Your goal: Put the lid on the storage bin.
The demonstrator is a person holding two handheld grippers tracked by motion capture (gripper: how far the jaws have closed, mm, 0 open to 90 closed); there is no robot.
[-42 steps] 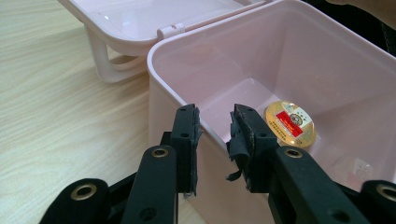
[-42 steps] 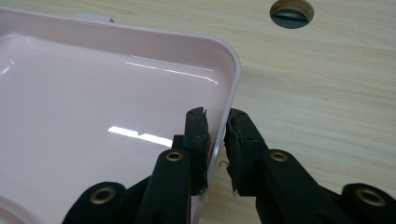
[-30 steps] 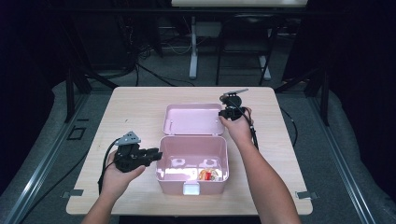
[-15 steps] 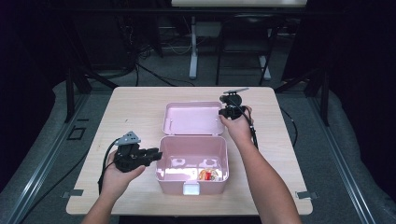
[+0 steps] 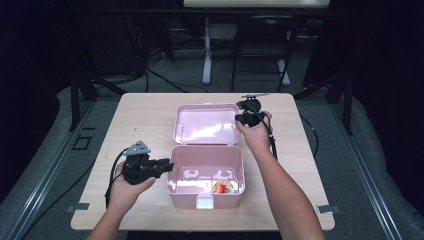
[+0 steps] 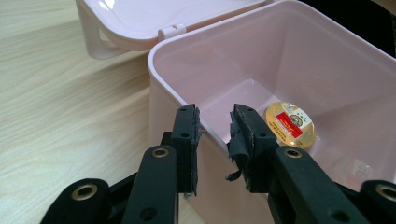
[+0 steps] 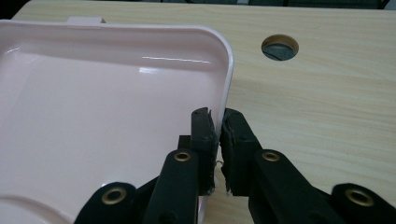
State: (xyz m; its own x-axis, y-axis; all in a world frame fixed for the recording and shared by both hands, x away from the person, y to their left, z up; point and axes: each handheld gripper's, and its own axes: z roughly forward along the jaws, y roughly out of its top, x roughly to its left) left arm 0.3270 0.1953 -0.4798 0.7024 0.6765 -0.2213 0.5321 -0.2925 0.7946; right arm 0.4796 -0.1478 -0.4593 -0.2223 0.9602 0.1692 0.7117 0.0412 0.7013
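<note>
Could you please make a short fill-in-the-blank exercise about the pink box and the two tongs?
1. The pink box stands with its lid ____.
2. The right tongs are shut on the rim of the ____.
3. The left tongs straddle the box's ____.
4. The round gold item lies ____ the box.

Missing words: open; lid; wall; inside

We note a light wooden table on grey floor, cables trailing beyond its far edge, dark surroundings left and right.
</note>
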